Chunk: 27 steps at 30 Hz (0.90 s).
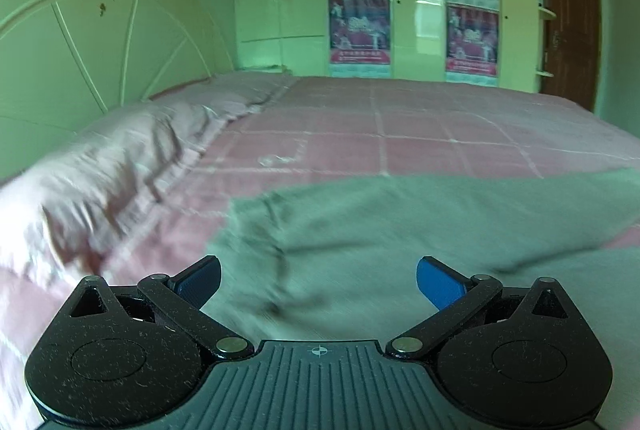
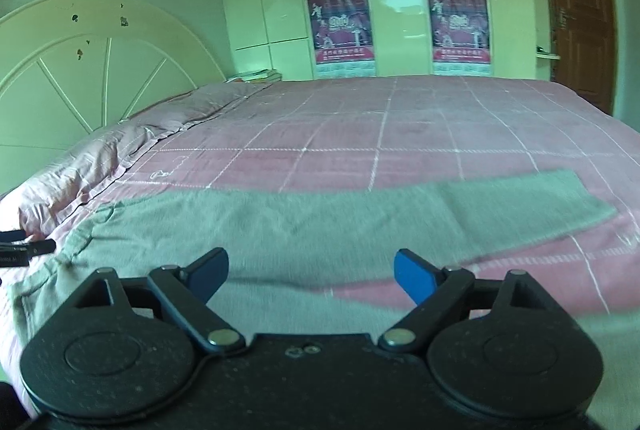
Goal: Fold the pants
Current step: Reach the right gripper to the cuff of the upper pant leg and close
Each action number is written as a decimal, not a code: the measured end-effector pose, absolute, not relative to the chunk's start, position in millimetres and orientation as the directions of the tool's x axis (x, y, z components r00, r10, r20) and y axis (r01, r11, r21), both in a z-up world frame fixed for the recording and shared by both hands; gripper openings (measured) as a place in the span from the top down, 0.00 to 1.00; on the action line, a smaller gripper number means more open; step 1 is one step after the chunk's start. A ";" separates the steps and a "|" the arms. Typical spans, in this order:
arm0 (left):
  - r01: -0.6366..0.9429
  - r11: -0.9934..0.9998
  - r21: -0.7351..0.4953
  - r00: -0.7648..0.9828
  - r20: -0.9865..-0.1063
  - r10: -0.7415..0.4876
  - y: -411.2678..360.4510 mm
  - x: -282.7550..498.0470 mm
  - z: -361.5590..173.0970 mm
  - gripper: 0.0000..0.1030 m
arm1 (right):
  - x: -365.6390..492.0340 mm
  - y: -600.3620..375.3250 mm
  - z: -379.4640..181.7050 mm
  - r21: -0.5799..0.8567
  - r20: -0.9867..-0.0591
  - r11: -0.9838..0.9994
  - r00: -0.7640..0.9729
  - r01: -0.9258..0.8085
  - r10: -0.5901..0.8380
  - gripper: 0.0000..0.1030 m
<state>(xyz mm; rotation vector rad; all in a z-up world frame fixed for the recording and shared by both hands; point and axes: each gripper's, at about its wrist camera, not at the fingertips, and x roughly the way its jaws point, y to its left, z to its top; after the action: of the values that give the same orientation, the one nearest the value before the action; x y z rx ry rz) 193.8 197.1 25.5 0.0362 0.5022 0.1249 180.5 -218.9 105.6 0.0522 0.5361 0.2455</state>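
The grey pants (image 2: 320, 226) lie flat along the bed's (image 2: 400, 118) near edge, low enough for a claw to pass over. Beyond them the pink checked sheet runs bare to the far edge. Pillows (image 1: 120, 166) bulk up along the headboard (image 1: 80, 42) edge; a wardrobe (image 2: 396, 10) stands past the far edge.

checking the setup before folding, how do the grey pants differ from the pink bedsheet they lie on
The pants are plain grey-green; the bedsheet is pink with a white grid of lines. The pants cover only the near part of the bed, with one leg stretching right, while the bedsheet spreads across the whole mattress. The pants show rumples near the waist; the bedsheet looks mostly smooth. Both lie flat, and neither is held: the left tongs and right tongs are open.
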 end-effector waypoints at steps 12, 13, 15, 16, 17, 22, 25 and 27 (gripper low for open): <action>0.080 0.996 -0.032 0.750 -0.657 -0.081 310.4 371.0 -29.5 0.32 | 338.4 -153.9 78.3 -0.002 -0.613 0.930 0.735 -0.368 0.290 0.44; 0.107 0.993 -0.057 0.745 -0.657 -0.118 314.9 378.0 -36.4 0.32 | 348.4 -148.7 73.7 -0.014 -0.622 0.923 0.727 -0.384 0.293 0.47; 0.133 0.984 -0.120 0.730 -0.659 -0.179 321.9 390.8 -46.8 0.32 | 369.6 -138.5 63.8 -0.037 -0.641 0.908 0.707 -0.417 0.299 0.50; 0.141 0.979 -0.149 0.726 -0.657 -0.205 325.1 396.7 -51.3 0.32 | 379.0 -133.8 58.5 -0.044 -0.651 0.901 0.697 -0.432 0.302 0.53; 0.149 0.975 -0.167 0.728 -0.648 -0.222 327.3 400.7 -55.1 0.32 | 390.3 -129.3 53.0 -0.046 -0.662 0.892 0.683 -0.449 0.310 0.55; 0.175 0.957 -0.232 0.733 -0.618 -0.284 337.4 406.9 -67.7 0.31 | 421.8 -105.2 35.0 -0.088 -0.706 0.811 0.610 -0.578 0.359 0.56; 0.173 0.954 -0.245 0.727 -0.622 -0.291 342.0 411.0 -72.7 0.31 | 437.4 -92.6 26.0 -0.125 -0.742 0.772 0.575 -0.623 0.344 0.59; 0.180 0.954 -0.241 0.720 -0.628 -0.295 341.7 416.2 -71.4 0.32 | 447.2 -93.9 24.0 -0.107 -0.773 0.765 0.537 -0.635 0.338 0.63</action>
<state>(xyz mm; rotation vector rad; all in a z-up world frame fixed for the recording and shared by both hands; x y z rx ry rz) 416.2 341.7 -71.4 -0.1675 0.7212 -0.2637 447.2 -93.9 24.0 -0.4030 0.8155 0.5980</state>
